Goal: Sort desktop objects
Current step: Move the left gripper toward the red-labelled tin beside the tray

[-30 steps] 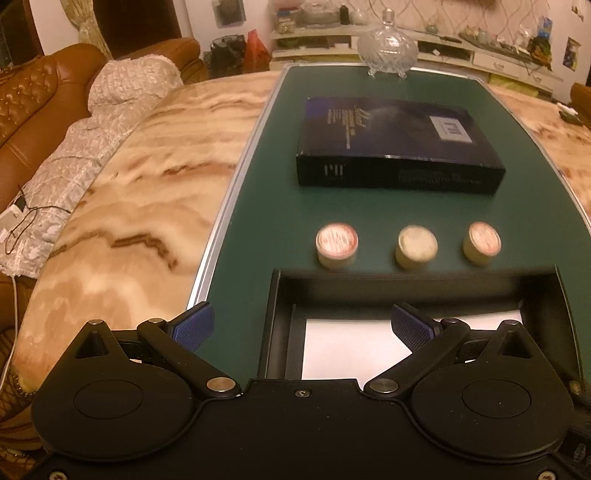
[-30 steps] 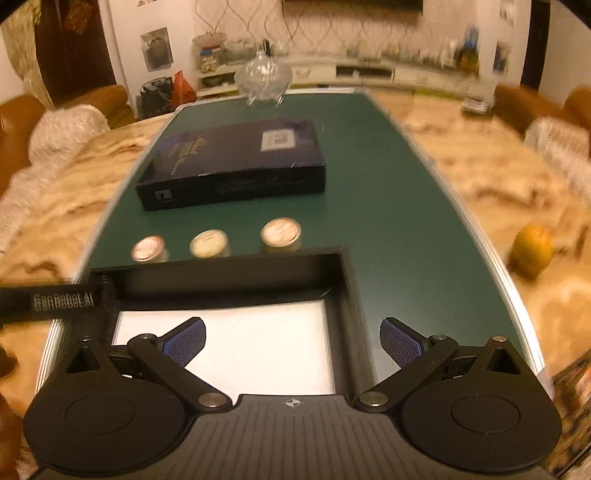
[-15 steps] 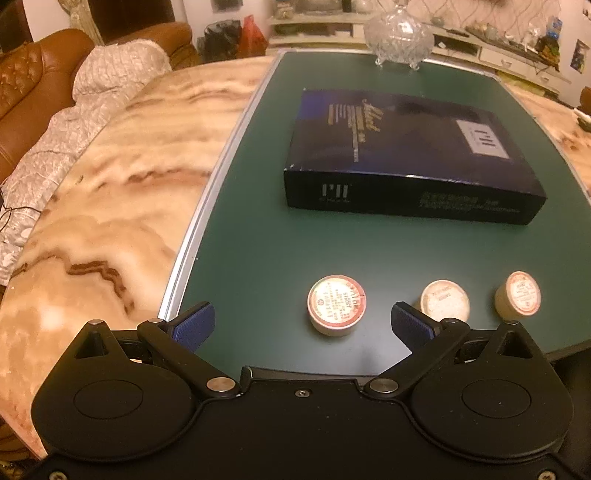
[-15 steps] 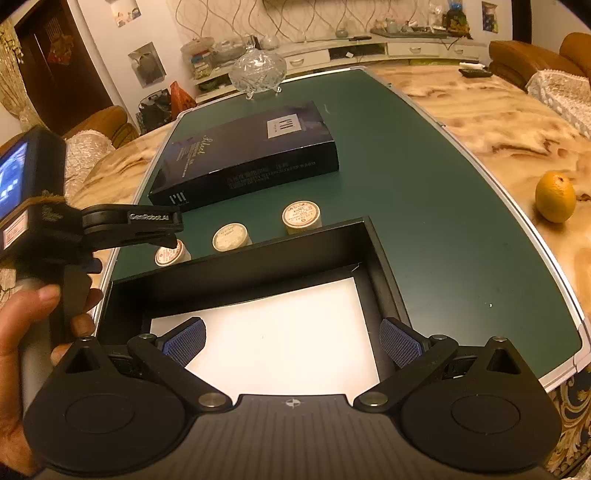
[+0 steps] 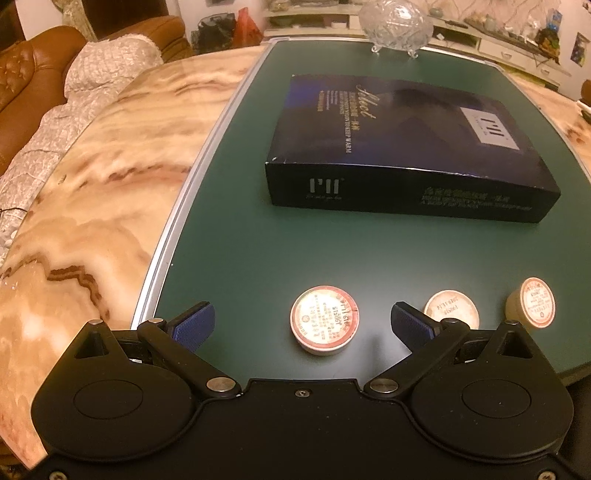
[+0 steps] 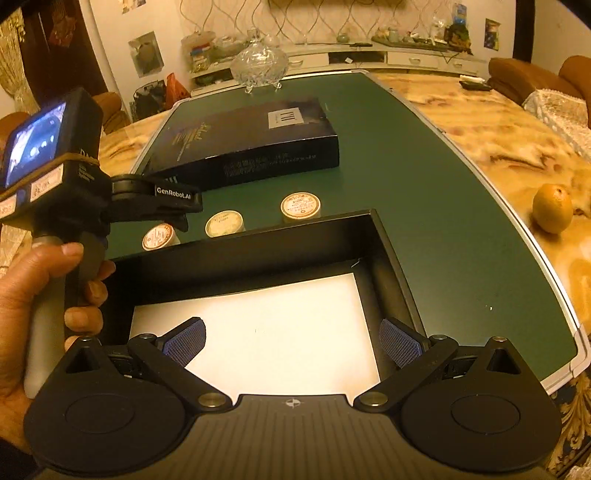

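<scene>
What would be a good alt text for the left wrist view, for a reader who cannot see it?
The open left hand-held gripper hovers over a green mat, its fingers either side of a small round red-rimmed tin. Two similar tins sit to the right, a dark flat box lies beyond them, and a glass dish stands at the far end.

Dim, warm amber indoor light; strong fisheye bending at edges, soft blur in the far background.

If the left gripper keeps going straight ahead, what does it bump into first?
Probably the leftmost round tin, which sits between the open fingers of the left gripper. Beyond it lies the dark blue box. How high the gripper is remains unclear.
</scene>
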`<state>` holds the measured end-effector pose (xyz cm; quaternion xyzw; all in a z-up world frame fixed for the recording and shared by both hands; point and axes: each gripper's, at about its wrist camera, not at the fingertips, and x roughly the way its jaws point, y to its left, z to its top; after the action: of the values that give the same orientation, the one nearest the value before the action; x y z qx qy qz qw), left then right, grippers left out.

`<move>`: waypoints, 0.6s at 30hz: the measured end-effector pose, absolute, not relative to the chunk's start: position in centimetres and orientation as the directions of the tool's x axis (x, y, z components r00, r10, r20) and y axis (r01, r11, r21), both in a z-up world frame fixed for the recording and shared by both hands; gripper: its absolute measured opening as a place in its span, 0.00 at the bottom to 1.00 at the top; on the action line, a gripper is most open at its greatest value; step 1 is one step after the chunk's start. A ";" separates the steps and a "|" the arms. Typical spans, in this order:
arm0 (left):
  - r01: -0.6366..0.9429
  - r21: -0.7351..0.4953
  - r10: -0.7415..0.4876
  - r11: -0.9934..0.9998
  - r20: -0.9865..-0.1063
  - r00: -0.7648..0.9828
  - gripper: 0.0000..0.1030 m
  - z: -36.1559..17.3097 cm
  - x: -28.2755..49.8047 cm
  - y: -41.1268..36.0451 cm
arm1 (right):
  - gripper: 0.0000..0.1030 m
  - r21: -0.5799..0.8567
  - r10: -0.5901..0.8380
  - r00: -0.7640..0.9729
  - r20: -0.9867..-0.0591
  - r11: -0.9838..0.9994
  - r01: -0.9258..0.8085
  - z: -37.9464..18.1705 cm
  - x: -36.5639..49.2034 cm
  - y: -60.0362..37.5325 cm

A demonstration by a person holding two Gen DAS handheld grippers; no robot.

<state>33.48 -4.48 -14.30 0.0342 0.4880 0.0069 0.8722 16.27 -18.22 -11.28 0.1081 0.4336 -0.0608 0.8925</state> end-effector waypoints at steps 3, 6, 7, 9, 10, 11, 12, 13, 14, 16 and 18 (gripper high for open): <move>0.014 0.073 0.055 0.997 -0.852 0.521 0.98 -14.5 33.7 -4.5 | 1.00 0.148 -0.012 0.612 -0.790 0.967 0.209 -11.4 16.3 -18.4; 0.011 0.067 0.052 0.998 -0.855 0.516 0.94 -14.6 34.0 -4.4 | 1.00 0.142 -0.017 0.619 -0.785 0.968 0.205 -11.3 16.2 -18.3; 0.009 0.067 0.052 0.998 -0.856 0.514 0.93 -14.7 34.1 -4.3 | 1.00 0.136 -0.021 0.622 -0.783 0.970 0.203 -11.3 16.2 -18.1; 0.011 0.066 0.052 0.998 -0.859 0.509 0.87 -14.8 34.1 -4.4 | 1.00 0.127 -0.025 0.627 -0.779 0.972 0.197 -11.2 16.2 -17.9; 0.011 0.066 0.051 0.998 -0.861 0.506 0.85 -14.9 34.2 -4.4 | 1.00 0.125 -0.025 0.628 -0.778 0.973 0.193 -11.2 16.2 -17.8; 0.012 0.065 0.050 0.998 -0.863 0.503 0.82 -15.0 34.2 -4.5 | 1.00 0.126 -0.021 0.627 -0.778 0.974 0.189 -11.2 16.3 -17.8; 0.014 0.063 0.047 0.998 -0.866 0.499 0.79 -15.1 34.2 -4.5 | 1.00 0.127 -0.018 0.627 -0.779 0.974 0.186 -11.3 16.3 -17.7; 0.016 0.059 0.044 0.998 -0.868 0.495 0.77 -15.2 34.3 -4.5 | 1.00 0.126 -0.017 0.627 -0.779 0.975 0.183 -11.3 16.3 -17.7; 0.016 0.056 0.041 0.998 -0.870 0.492 0.76 -15.3 34.3 -4.5 | 1.00 0.125 -0.017 0.627 -0.779 0.975 0.182 -11.3 16.3 -17.7; 0.014 0.055 0.041 0.998 -0.871 0.490 0.72 -15.4 34.3 -4.4 | 1.00 0.120 -0.021 0.629 -0.777 0.976 0.181 -11.2 16.3 -17.6; 0.014 0.054 0.040 0.998 -0.873 0.485 0.66 -15.5 34.4 -4.3 | 1.00 0.114 -0.025 0.630 -0.777 0.977 0.179 -11.2 16.3 -17.5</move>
<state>34.41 -4.34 -15.50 0.0268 0.5072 0.0075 0.8614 16.27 -17.46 -11.23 0.0905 0.4266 -0.0568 0.8981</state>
